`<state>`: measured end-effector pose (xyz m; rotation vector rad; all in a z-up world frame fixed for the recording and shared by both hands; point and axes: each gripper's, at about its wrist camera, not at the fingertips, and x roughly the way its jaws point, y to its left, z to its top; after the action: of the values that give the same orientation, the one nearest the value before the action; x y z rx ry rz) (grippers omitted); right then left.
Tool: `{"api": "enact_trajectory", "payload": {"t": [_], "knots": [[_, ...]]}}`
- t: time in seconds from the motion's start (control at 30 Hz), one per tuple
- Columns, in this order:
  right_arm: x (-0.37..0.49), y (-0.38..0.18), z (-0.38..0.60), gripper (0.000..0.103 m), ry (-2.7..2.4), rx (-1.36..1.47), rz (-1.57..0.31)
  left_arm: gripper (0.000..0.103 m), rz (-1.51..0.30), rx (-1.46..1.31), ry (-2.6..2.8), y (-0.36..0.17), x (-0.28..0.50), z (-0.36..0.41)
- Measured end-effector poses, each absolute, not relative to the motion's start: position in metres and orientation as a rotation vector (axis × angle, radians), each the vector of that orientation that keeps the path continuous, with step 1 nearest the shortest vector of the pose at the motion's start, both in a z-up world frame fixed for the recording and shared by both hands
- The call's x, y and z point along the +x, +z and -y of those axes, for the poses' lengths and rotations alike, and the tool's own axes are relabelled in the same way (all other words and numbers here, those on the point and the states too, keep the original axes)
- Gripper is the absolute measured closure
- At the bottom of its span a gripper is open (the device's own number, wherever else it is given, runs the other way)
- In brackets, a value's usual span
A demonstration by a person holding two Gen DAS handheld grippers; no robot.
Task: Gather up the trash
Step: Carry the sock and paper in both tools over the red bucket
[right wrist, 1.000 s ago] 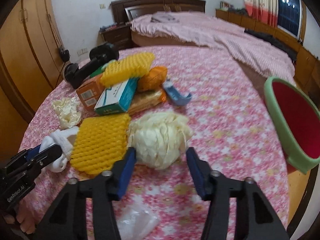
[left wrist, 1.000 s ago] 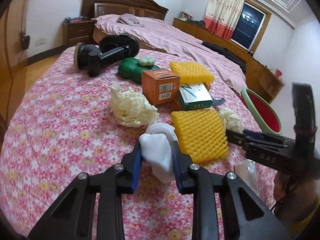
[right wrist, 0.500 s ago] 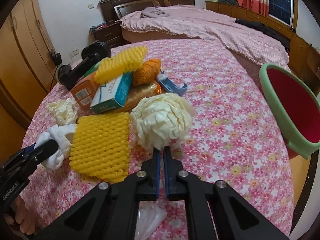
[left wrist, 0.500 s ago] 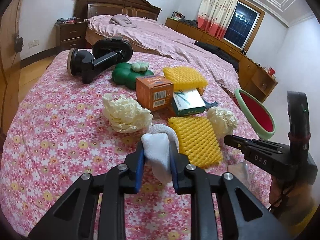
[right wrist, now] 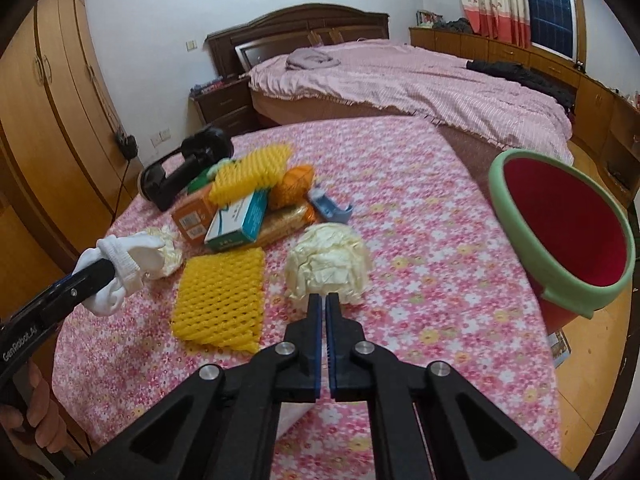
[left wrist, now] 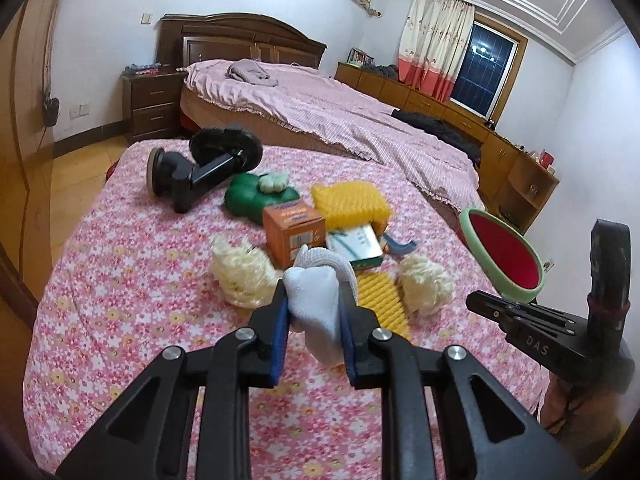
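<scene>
My left gripper (left wrist: pixel 313 300) is shut on a white sock (left wrist: pixel 316 300) and holds it above the flowered table; the sock also shows in the right wrist view (right wrist: pixel 124 260). My right gripper (right wrist: pixel 324 300) is shut, its tips at the near edge of a cream crumpled paper ball (right wrist: pixel 328 266); whether it pinches the paper I cannot tell. A second cream paper ball (left wrist: pixel 240 274) lies left of the sock. A yellow foam net (right wrist: pixel 220 300) lies flat between the grippers. A green bin with a red inside (right wrist: pixel 560 224) stands off the table's right edge.
A pile sits mid-table: orange box (left wrist: pixel 292 234), teal box (right wrist: pixel 238 222), second yellow foam net (left wrist: pixel 352 202), green toy (left wrist: pixel 250 198), blue clip (right wrist: pixel 332 206). A black suction mount (left wrist: pixel 200 172) lies behind. A clear plastic bag (right wrist: pixel 292 412) lies under my right gripper.
My left gripper has lifted the sock higher off the table. My right gripper went from open around the paper ball to shut and has drawn back a little.
</scene>
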<state>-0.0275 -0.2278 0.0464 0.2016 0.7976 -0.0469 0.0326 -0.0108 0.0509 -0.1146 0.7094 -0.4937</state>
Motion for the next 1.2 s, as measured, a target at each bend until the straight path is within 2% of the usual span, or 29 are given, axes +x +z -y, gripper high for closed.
{"api": "enact_trajectory", "payload": {"t": [0.1,0.13,0.23,0.27,0.63,0.77,1.2], "knots": [[-0.024,0.048,0.234,0.099,-0.047,0.238,-0.79,0.08,-0.707,-0.107,-0.481,0.054,0.036,0.019],[-0.022,0.047,0.236,0.094,-0.048,0.252,-0.792,0.08,-0.711,-0.106,-0.475,0.053,0.038,0.022],[-0.014,0.044,0.238,0.048,-0.06,0.274,-0.794,0.08,-0.722,-0.107,-0.454,0.051,0.045,0.026],[-0.012,0.043,0.238,0.045,-0.055,0.279,-0.794,0.08,-0.724,-0.107,-0.449,0.05,0.047,0.026],[0.028,0.009,0.233,0.045,-0.018,0.291,-0.879,0.08,-0.743,-0.092,-0.407,0.042,0.065,0.034],[0.029,0.007,0.235,0.063,0.011,0.303,-0.876,0.08,-0.735,-0.08,-0.42,0.047,0.064,0.044],[-0.007,0.043,0.288,0.065,-0.085,0.309,-0.793,0.08,-0.755,-0.016,-0.567,0.072,0.07,0.107]]}}
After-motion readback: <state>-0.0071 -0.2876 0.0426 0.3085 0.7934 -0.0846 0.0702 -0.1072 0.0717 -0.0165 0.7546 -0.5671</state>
